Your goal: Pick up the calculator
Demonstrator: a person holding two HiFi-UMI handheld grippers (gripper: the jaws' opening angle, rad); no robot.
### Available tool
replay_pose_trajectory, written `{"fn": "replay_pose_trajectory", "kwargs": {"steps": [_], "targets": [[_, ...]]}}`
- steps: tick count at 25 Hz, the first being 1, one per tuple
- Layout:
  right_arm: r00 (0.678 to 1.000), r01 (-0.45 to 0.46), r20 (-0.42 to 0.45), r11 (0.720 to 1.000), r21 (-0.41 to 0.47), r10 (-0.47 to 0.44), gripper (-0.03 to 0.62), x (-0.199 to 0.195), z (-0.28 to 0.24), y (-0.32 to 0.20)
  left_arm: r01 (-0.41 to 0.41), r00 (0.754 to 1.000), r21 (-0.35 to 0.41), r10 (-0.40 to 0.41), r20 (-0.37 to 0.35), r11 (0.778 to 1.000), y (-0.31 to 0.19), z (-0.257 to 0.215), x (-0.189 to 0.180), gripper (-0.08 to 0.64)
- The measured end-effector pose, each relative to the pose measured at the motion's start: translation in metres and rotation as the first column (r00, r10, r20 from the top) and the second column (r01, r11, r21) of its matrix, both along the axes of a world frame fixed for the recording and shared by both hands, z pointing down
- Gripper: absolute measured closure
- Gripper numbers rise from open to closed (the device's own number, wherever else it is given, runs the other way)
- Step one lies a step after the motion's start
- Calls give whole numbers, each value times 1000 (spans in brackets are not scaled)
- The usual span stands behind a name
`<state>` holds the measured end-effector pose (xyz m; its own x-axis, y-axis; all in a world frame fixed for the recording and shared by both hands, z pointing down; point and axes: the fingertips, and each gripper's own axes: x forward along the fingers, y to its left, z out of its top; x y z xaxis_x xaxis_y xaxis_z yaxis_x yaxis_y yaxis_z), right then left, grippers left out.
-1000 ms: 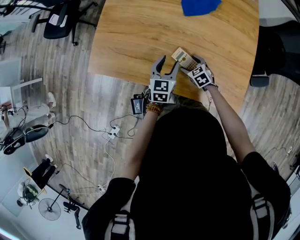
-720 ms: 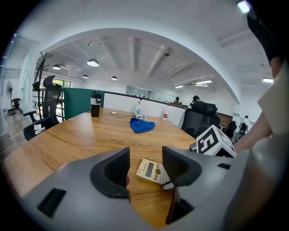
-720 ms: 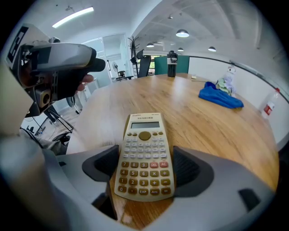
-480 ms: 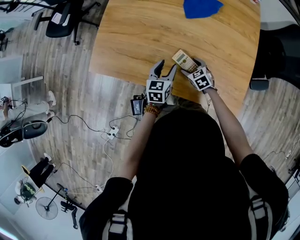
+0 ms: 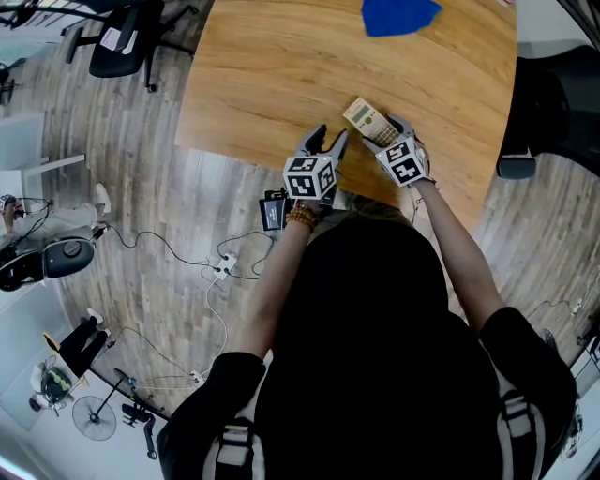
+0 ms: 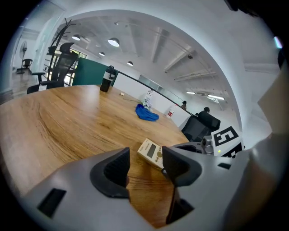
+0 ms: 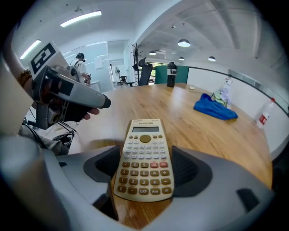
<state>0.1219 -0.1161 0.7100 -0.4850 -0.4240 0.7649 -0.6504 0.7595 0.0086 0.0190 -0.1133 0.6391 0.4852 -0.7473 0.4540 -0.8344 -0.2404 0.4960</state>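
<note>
Seen from above, a person leans over a round-cornered wooden table [image 5: 281,75], holding a two-jaw gripper in each hand. A cream calculator [image 5: 364,118] lies face up on the table close to its near edge, roughly midway along that edge. A crumpled blue cloth [image 5: 398,14] sits well apart from it, toward the far edge.

The right gripper [image 5: 384,131] points down at the calculator from the near edge. In the right gripper view the calculator's keypad end lies squarely between the two dark pads [image 7: 104,166], with its display end pointing toward the far edge. The jaws are closing around it. The pads stand just beside its long sides, and firm contact cannot be confirmed. The calculator appears to rest flat on the wood.

The left gripper [image 5: 332,133] hovers just left of the calculator, above the same near edge, and its marker cube [image 5: 309,176] faces up. In the left gripper view its jaws stand wide apart with only bare tabletop between them. The calculator lies on the table a little beyond the jaw tips.

Beyond the table's left edge, the wood-pattern floor holds trailing cables [image 5: 225,262] and a black office chair [image 5: 117,42].
</note>
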Motion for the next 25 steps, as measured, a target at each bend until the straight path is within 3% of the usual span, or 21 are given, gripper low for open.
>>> {"fn": "replay_pose_trajectory", "kwargs": {"steps": [4, 7, 8, 10, 12, 16, 20, 25], "targets": [[1000, 6, 17, 999, 43, -7, 225, 0, -15, -2, 25, 996, -60, -30, -79, 998, -1, 10, 5, 311], [999, 5, 44, 998, 63, -8, 227, -4, -26, -2, 72, 972, -156, -104, -210, 985, -7, 31, 14, 311], [999, 9, 49, 997, 72, -13, 227, -6, -29, -1, 89, 950, -200, -144, -278, 976, -9, 40, 18, 311], [998, 8, 54, 997, 83, -13, 227, -8, -32, 1, 111, 881, -274, -222, -417, 955, -15, 52, 28, 311], [998, -4, 62, 997, 76, -1, 227, -7, -32, 1, 117, 830, -296, -258, -495, 948, -20, 53, 33, 310], [998, 2, 61, 998, 66, -6, 227, -7, -29, 4, 90, 823, -267, -223, -522, 959, -28, 46, 42, 319], [996, -12, 87, 999, 50, 8, 227, -7, -28, 6, 101, 807, -280, -243, -537, 955, -33, 48, 43, 357], [994, 6, 104, 999, 33, -9, 232, -6, -26, 8, 109, 808, -308, -265, -526, 945, -37, 59, 48, 368]]}}
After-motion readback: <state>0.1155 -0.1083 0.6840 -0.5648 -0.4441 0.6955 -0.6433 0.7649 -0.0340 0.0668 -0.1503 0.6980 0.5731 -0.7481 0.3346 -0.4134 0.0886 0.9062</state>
